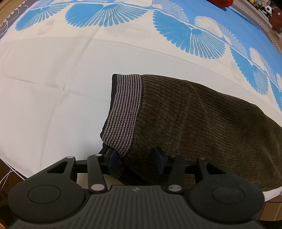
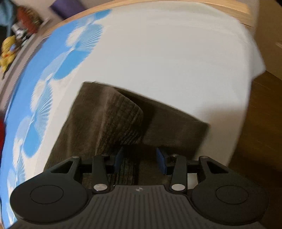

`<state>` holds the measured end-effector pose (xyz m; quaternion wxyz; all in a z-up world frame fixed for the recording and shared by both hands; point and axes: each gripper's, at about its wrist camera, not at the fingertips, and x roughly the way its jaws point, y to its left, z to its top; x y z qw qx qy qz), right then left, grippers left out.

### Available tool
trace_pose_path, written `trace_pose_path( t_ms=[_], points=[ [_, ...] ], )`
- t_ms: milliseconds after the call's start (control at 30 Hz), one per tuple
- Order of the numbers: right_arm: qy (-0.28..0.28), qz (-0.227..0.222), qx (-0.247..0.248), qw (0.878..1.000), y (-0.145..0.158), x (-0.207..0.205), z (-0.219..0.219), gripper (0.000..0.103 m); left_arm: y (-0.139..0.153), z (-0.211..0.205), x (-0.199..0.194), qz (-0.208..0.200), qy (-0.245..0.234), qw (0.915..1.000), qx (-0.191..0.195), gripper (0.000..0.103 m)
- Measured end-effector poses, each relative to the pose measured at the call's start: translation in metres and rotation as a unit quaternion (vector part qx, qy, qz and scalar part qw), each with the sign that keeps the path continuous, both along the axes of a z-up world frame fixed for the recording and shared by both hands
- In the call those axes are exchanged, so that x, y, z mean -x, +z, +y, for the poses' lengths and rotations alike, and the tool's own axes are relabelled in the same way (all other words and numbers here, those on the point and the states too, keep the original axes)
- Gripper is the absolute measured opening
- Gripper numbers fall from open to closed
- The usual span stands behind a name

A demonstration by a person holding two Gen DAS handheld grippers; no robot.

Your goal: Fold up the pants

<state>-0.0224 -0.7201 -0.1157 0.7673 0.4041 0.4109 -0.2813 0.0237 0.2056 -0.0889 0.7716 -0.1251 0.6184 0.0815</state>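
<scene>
Dark olive corduroy pants (image 1: 202,123) lie on a white bed sheet (image 1: 52,88), with a grey-and-black striped waistband (image 1: 123,112) at their left end. My left gripper (image 1: 135,162) is at the waistband's near corner with its blue pads apart and cloth between them. In the right wrist view the pants (image 2: 112,119) show blurred, with one fold of cloth lifted up. My right gripper (image 2: 140,162) has its blue pads apart with pants cloth lying between them.
The sheet has a blue fan-patterned border (image 1: 193,35) along the far side. A red item (image 1: 223,3) and toys (image 1: 269,10) lie beyond it. The bed's wooden edge (image 2: 229,7) and wooden floor (image 2: 260,123) show at right.
</scene>
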Motion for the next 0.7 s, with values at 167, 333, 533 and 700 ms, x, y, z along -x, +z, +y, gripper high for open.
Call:
trace_pose_path(
  t_ms=[167, 333, 533, 700],
  points=[
    [-0.018, -0.011, -0.018, 1.0, -0.003, 0.0, -0.003, 0.048, -0.001, 0.0, 0.0, 0.002, -0.002, 1.0, 0.003, 0.052],
    [-0.006, -0.018, -0.011, 1.0, -0.005, -0.004, -0.001, 0.053, -0.003, 0.0, -0.001, 0.007, 0.0, 0.9999, 0.01, 0.054],
    [-0.007, -0.055, -0.046, 0.997, -0.007, -0.007, -0.003, 0.052, -0.005, 0.003, -0.002, 0.01, 0.009, 0.9998, 0.018, 0.055],
    [0.018, -0.062, -0.071, 0.995, -0.011, -0.012, 0.001, 0.052, -0.005, 0.003, -0.002, 0.012, 0.009, 0.9997, 0.017, 0.055]
  ],
)
